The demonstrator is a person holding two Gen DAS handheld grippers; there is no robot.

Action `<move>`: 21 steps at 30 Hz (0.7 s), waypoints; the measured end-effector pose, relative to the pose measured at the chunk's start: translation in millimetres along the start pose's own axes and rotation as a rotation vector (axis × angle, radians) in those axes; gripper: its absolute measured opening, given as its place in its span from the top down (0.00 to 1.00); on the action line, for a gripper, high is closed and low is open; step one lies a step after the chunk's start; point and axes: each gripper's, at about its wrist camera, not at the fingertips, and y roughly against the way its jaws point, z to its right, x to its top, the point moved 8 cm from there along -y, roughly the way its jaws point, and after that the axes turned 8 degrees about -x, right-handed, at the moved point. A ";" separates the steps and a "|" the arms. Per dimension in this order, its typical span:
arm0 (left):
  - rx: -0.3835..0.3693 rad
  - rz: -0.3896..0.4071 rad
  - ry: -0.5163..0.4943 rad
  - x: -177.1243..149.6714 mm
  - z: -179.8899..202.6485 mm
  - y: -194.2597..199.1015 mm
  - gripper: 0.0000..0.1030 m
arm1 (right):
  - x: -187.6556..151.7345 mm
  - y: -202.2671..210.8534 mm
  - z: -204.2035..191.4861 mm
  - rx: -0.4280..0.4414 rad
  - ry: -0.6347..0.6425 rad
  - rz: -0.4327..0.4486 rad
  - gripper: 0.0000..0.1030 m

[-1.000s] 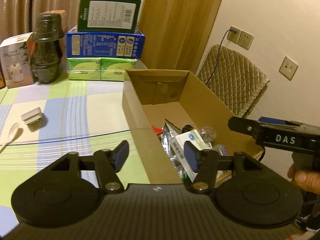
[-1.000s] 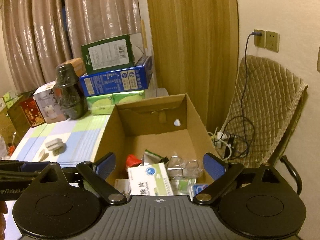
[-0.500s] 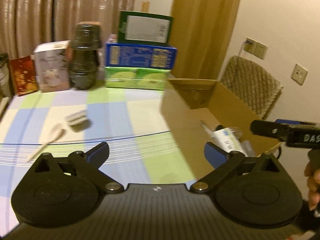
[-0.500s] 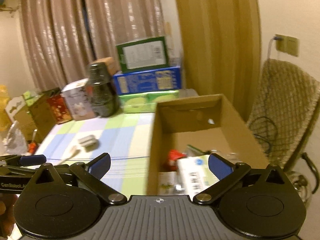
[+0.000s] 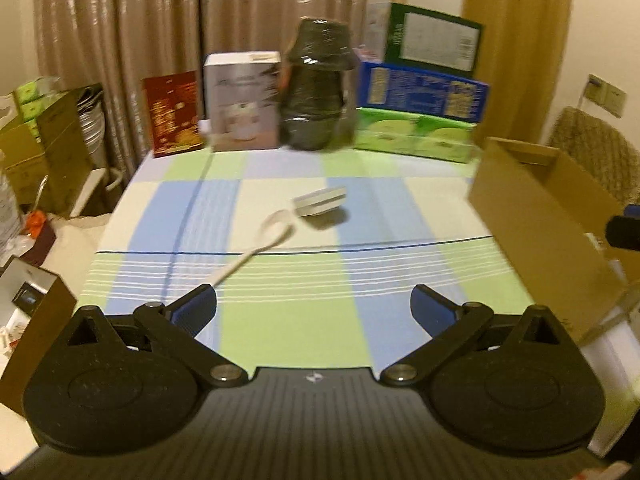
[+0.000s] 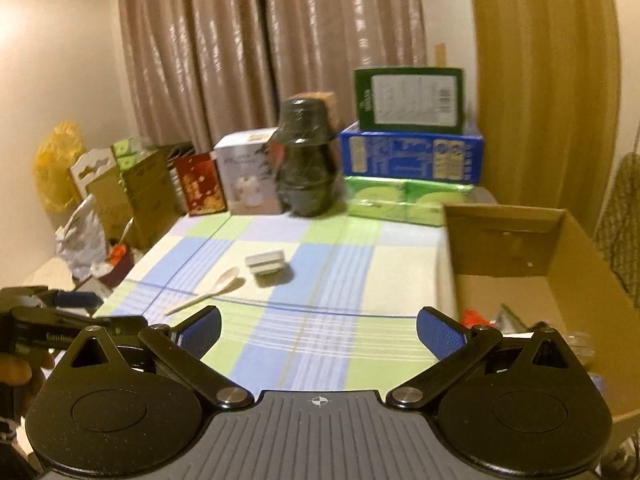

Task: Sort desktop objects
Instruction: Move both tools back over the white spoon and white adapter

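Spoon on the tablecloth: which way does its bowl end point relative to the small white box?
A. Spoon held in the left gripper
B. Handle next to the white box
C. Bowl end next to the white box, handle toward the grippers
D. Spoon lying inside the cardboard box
C: the spoon lies on the tablecloth with its bowl beside the small white box and its handle running toward the open left gripper.

Box labels [image 5: 424, 88] — blurred, unreadable

My view is warm and dim, with brownish curtains [image 6: 256, 52] hanging across the far wall behind the table [image 5: 280, 332], which wears a blue, green and cream checked cloth. Right of the curtains I see a golden drape [image 6: 544, 80], then a cream wall with sockets [image 5: 606, 94] above a quilted chair back [image 5: 600, 152]. Left of the table, cardboard boxes [image 5: 44, 152] crowd the floor.
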 end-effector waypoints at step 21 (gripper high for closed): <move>0.051 -0.049 -0.113 5.7 -71.8 -102.5 0.31 | -29.8 -155.5 -51.7 0.092 0.082 -0.112 0.02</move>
